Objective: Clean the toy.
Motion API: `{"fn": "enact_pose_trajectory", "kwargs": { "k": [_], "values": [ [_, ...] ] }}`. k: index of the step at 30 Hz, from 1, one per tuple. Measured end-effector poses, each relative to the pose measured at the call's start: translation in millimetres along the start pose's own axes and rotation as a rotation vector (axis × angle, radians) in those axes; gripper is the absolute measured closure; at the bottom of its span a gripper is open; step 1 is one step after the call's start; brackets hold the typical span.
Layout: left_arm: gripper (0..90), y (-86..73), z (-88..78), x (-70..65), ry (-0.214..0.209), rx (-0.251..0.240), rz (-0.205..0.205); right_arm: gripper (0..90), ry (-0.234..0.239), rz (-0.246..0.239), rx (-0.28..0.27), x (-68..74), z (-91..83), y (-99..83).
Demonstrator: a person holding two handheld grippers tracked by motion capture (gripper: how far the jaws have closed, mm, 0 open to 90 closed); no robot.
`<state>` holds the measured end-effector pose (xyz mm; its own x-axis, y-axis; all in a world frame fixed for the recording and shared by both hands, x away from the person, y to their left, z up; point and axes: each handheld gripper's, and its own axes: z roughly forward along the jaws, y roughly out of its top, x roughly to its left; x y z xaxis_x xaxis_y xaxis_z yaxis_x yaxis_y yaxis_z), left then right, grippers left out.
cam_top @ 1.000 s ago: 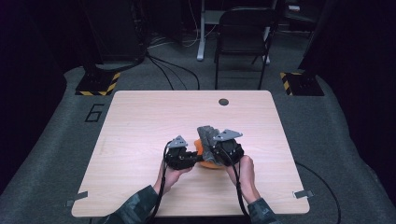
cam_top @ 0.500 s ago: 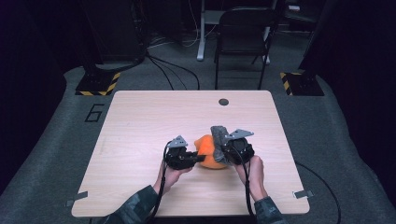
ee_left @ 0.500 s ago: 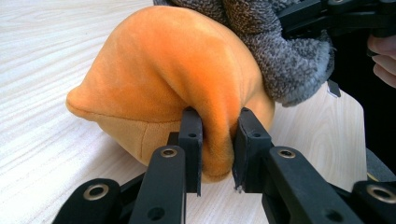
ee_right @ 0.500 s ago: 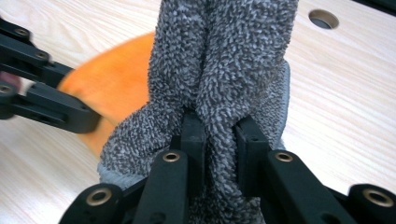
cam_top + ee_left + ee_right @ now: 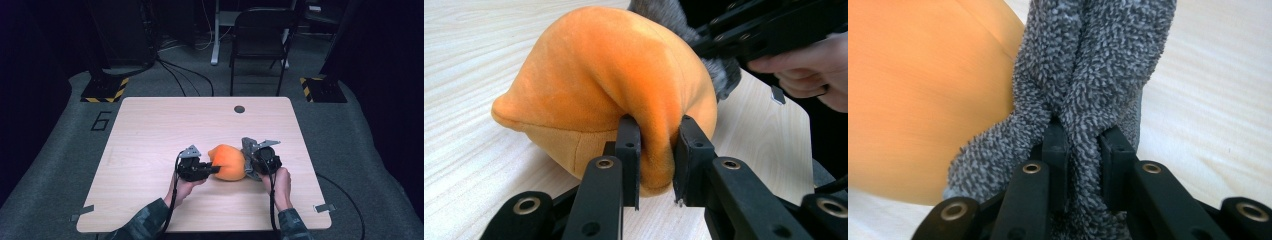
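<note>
An orange plush item (image 5: 228,162) lies on the light wood counter (image 5: 150,130), toward the near edge and slightly right of centre, between the two grippers. Its surface is smooth and rounded, tapering to a blunt point on one side, as the left gripper view shows (image 5: 594,85). A grey fuzzy cloth piece (image 5: 1088,75) sits against the orange item's right side; in the high view it appears as a grey strip (image 5: 247,156) just beside the plush. The left gripper (image 5: 212,169) is clamped on a fold of the orange plush, the fabric pinched between its black jaws in the left gripper view (image 5: 656,160). The right gripper (image 5: 252,162) is clamped on the grey cloth, which is bunched between its jaws in the right gripper view (image 5: 1083,165). Each gripper is held in a hand, left (image 5: 182,189) and right (image 5: 281,182), both entering from the near edge. A small dark round mark (image 5: 239,109) lies near the counter's far edge, well apart from the work.
</note>
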<state>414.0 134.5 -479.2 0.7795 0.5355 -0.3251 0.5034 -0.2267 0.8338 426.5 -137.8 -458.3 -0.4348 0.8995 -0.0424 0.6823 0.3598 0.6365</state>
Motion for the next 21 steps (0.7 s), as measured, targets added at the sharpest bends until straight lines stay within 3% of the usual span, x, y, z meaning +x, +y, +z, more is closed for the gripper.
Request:
{"fn": "enact_pose_trajectory", "kwargs": {
  "k": [8,9,12,14,17,18,21],
  "values": [
    [75.4,-0.7,-0.8,0.1,0.002,-0.002,0.004,77.1,-0.012,0.014,0.103,-8.3,30.8,-15.9],
    [75.4,-0.6,-1.0,0.5,0.001,0.0,0.005,77.1,-0.002,0.032,0.105,-8.4,32.0,-16.6],
    [75.4,-0.8,-1.3,1.1,0.003,-0.003,0.001,77.4,-0.018,0.018,0.104,-9.7,23.9,-11.7],
    [75.4,-0.8,-1.3,1.6,0.005,-0.004,-0.001,77.4,-0.02,0.019,0.071,-13.3,11.9,-7.8],
    [75.4,-0.6,-1.2,1.1,0.007,-0.003,0.006,77.4,-0.011,0.039,-0.024,-13.1,-18.8,3.1],
    [75.4,-0.6,-1.1,0.8,0.009,-0.004,0.005,77.3,0.01,0.042,-0.059,-9.7,-29.5,7.5],
    [75.4,-0.2,-1.0,1.5,0.008,-0.002,0.009,77.1,0.077,-0.02,-0.178,17.1,-57.6,23.5]
  ]
}}
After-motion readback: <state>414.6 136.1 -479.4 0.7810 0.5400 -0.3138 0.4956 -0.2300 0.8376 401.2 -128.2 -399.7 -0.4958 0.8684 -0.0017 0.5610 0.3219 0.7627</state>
